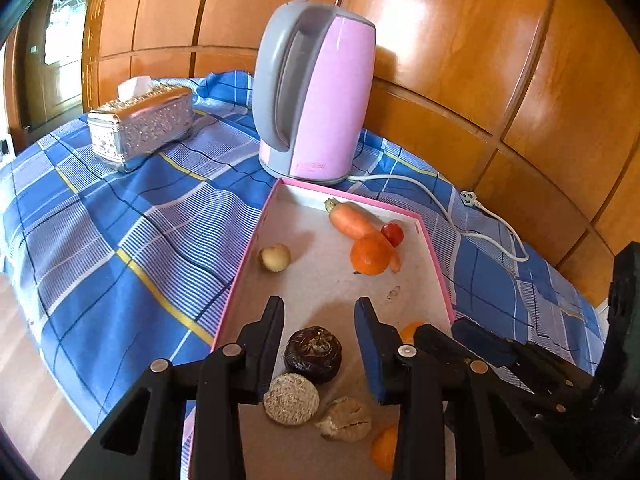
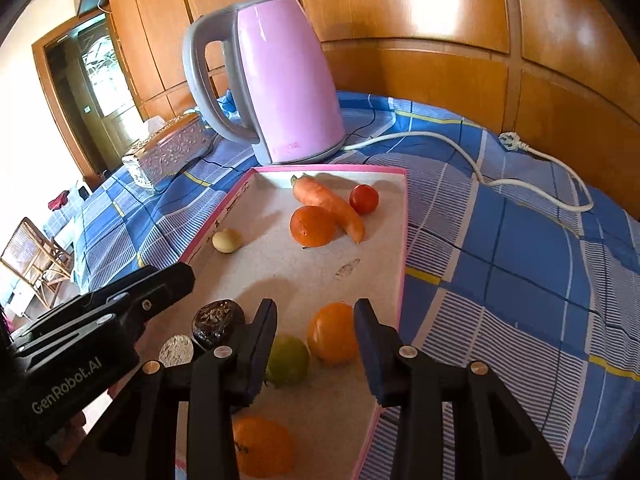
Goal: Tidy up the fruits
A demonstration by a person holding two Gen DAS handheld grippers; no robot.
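While my left gripper [image 1: 320, 306] hangs open and empty over the dark fruit [image 1: 313, 354] at lower centre of the tray [image 1: 256, 236], I judge it firm, light (best pinched across its flat sides).

The left tongs' arm [image 1: 420, 380] hides most of one orange piece [image 1: 384, 446], perhaps a tangerine.

Pink kettle [image 1: 320, 92] with white cord [image 1: 440, 208], silver tissue box [image 1: 140, 128], checked cloth [image 1: 120, 232]
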